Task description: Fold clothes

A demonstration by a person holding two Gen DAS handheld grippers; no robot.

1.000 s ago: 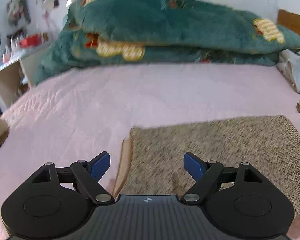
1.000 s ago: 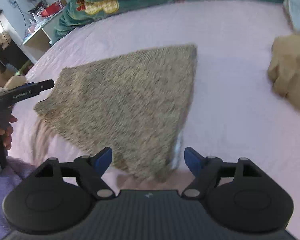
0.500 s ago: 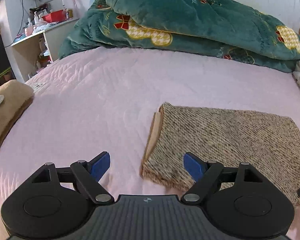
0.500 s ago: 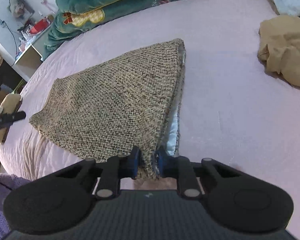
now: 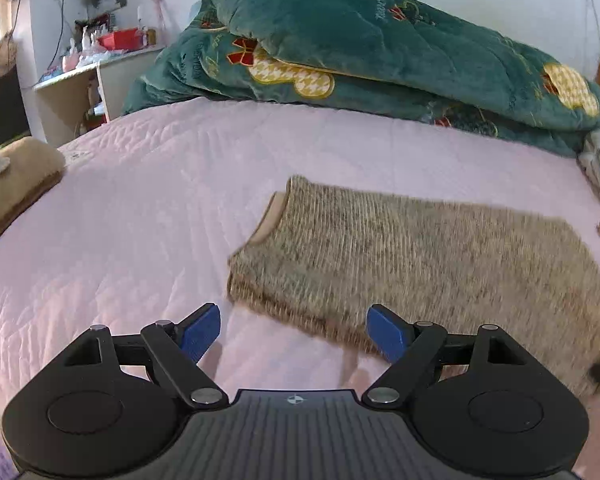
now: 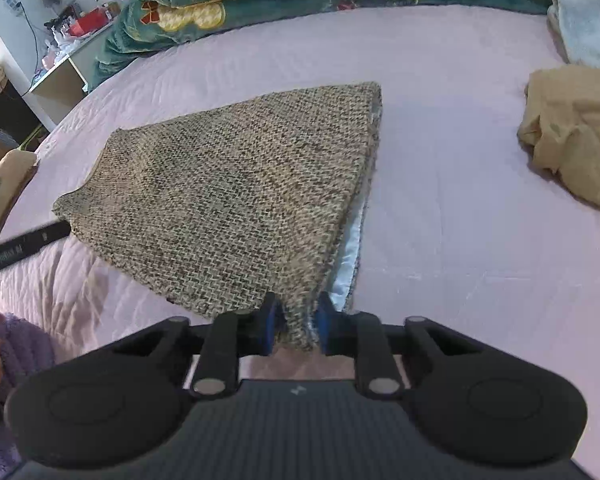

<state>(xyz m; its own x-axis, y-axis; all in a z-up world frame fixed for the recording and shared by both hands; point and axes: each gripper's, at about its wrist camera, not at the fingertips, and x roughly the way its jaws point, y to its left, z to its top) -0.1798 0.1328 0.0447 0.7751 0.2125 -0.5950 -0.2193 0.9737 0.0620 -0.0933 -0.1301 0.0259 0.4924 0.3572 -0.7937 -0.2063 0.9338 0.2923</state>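
A brown tweed garment (image 6: 228, 196) lies folded flat on the pink bed sheet (image 6: 440, 208), with a pale lining showing along its right edge. My right gripper (image 6: 296, 326) is shut on the garment's near corner. In the left wrist view the garment (image 5: 412, 260) lies ahead and to the right. My left gripper (image 5: 294, 334) is open and empty, just short of the garment's near left corner. The left gripper's tip (image 6: 24, 246) shows at the left of the right wrist view, beside the garment's left corner.
A green quilt (image 5: 380, 52) is piled at the head of the bed. A tan crumpled garment (image 6: 576, 140) and a pale towel (image 6: 588, 24) lie at the right. A tan folded item (image 5: 12, 188) sits at the left bed edge. A shelf (image 5: 80, 80) stands beyond.
My right gripper closed on the garment's near corner and still holds it. My left gripper drew back from the garment, stayed open, and now sits by its left corner.
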